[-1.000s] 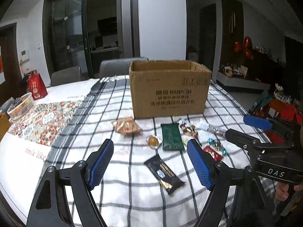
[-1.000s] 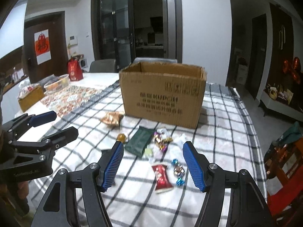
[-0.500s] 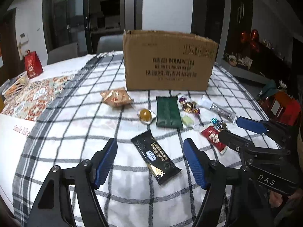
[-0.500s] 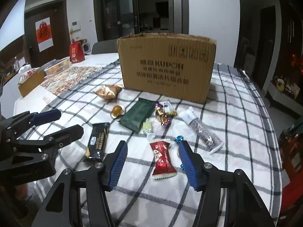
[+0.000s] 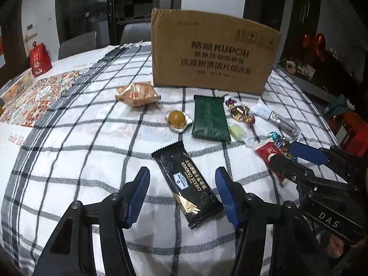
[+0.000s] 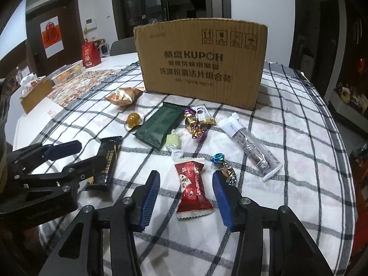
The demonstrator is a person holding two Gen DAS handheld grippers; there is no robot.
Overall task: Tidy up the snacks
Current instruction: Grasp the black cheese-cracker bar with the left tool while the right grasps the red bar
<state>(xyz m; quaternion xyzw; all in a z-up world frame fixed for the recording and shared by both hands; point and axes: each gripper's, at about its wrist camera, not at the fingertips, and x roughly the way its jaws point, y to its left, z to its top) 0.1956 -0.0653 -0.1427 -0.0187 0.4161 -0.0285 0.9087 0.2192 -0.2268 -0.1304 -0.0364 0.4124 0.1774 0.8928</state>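
A black cheese-cracker packet [image 5: 186, 179] lies on the checked cloth between the blue pads of my left gripper [image 5: 181, 184]; its jaws are closing and the pads stand clear of the packet. A red candy packet [image 6: 192, 187] lies between the pads of my right gripper [image 6: 186, 188], also closing, with gaps on both sides. A cardboard box [image 5: 214, 62] stands behind the snacks. Between box and grippers lie a dark green packet [image 5: 210, 118], an orange jelly cup [image 5: 176, 119], a tan wrapped cake [image 5: 136, 94], a silver stick packet [image 6: 249, 142] and foil candies [image 6: 194, 124].
A patterned mat [image 5: 34, 96], a white basket [image 5: 16, 86] and a red gift bag [image 5: 40, 59] sit at the table's left. A tissue box [image 6: 34, 92] stands further left. Chairs [image 5: 77, 44] line the far edge. The right gripper's arm [image 5: 322, 184] crosses the left view's lower right.
Both grippers have dropped toward the table and tilted down, and their jaws have narrowed. The black packet now sits between the left pads and the red packet between the right pads.
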